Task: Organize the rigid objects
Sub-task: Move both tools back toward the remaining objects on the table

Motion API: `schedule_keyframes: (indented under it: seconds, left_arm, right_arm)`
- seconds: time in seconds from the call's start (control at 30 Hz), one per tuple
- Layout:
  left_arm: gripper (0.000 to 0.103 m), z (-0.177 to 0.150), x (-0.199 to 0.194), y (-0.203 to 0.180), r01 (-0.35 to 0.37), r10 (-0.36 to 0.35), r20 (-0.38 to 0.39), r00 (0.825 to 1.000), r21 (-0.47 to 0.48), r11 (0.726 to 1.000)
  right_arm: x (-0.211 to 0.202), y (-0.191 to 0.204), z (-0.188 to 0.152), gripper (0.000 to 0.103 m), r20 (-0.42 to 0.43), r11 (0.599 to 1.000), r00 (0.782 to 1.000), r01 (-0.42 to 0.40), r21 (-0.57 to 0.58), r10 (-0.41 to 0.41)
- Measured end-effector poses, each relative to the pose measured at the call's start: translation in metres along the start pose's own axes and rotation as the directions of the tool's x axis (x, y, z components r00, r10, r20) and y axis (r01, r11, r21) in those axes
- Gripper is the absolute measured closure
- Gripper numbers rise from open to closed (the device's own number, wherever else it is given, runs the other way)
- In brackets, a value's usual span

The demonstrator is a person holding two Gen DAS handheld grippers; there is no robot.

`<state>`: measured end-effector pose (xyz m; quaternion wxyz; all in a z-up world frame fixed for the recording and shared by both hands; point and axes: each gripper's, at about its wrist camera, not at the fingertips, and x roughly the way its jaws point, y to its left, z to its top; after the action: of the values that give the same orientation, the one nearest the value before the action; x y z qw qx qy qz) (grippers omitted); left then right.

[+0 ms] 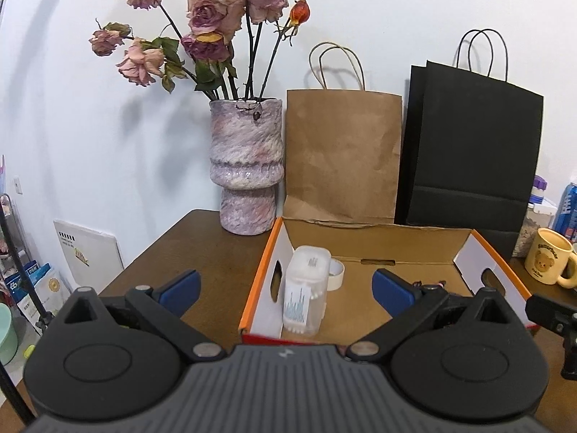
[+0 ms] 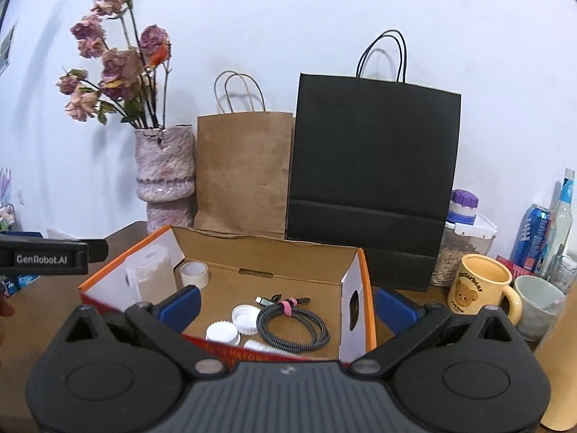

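The cardboard box point(image 2: 230, 252) sits open on the bench point(image 1: 202, 245), straight ahead of both grippers. Its left end holds an upright clear container point(image 1: 306, 288) and a tape roll point(image 1: 337, 274), nearer the left gripper point(image 1: 285, 288), spread wide and empty. The coiled cable point(image 2: 294, 324) and white caps point(image 2: 223, 333) lie just ahead of the right gripper point(image 2: 286, 306), equally wide and empty.

"GenRobot.AI" on left gripper point(image 2: 43, 259)
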<state>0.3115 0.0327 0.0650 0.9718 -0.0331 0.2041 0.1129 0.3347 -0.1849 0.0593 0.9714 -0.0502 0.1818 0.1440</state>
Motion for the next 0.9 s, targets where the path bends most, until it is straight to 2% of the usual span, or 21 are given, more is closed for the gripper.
schedule_keyframes:
  seconds: [0.23,0.4,0.9]
  left_arm:
    - [0.0,-0.015,-0.022,0.007,0.012,-0.011,-0.007,1.0,0.021,1.0]
    - [0.0,-0.031,-0.032,0.008,0.038,-0.036,-0.041,0.999,0.043,0.998]
    - [0.0,-0.065,-0.056,0.011,0.066,-0.056,-0.107,0.993,0.097,0.993]
  right_arm:
    - [-0.028,0.007,-0.016,0.0,-0.018,0.999,1.0,-0.005,-0.033,0.005]
    - [-0.04,0.013,-0.032,0.0,-0.05,0.999,0.999,-0.009,-0.053,0.006]
    - [-0.065,0.008,-0.086,0.0,-0.203,0.998,0.979,-0.005,-0.062,-0.008]
